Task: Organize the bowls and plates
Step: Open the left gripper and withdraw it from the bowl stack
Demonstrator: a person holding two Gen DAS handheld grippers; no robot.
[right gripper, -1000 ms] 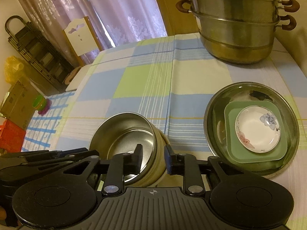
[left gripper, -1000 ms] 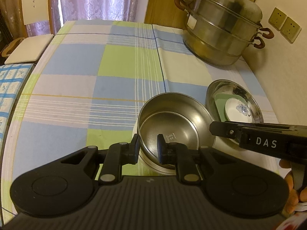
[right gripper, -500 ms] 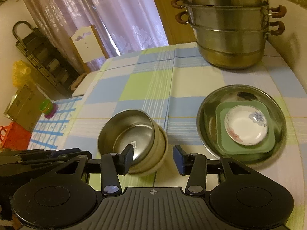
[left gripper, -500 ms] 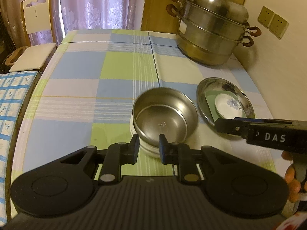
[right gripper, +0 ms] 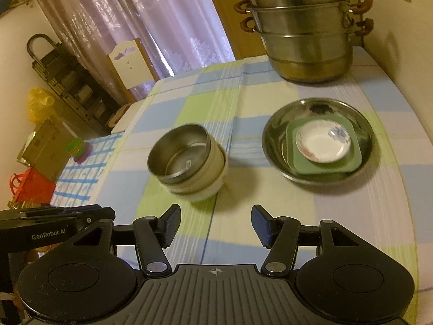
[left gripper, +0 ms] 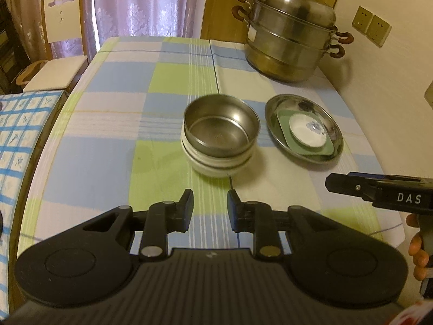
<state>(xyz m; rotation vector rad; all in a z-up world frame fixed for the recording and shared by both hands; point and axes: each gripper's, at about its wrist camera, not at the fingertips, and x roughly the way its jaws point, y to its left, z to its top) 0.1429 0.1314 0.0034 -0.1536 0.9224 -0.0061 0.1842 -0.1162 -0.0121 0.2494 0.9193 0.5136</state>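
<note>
We hold 2 claws low over the table (left gripper: 113, 81), both empty. The left claw (left gripper: 210, 208) has its jaws apart with a small gap; the right claw (right gripper: 215, 223) stands wider apart. Ahead of both we log 1 steel bowl (left gripper: 220, 126) nested in 2 white bowls (left gripper: 213, 163), the stack resting on the checked cloth, clear of either claw. Just to its right, not touching, sits 1 steel dish (right gripper: 318, 138) carrying 1 green square plate (right gripper: 324, 162), and on that 1 small white saucer (right gripper: 322, 142) with a blue flower. At the far right corner stands 1 steamer pot (left gripper: 291, 35), lid on. Beyond the far left edge we note 1 white chair (left gripper: 58, 46).
</note>
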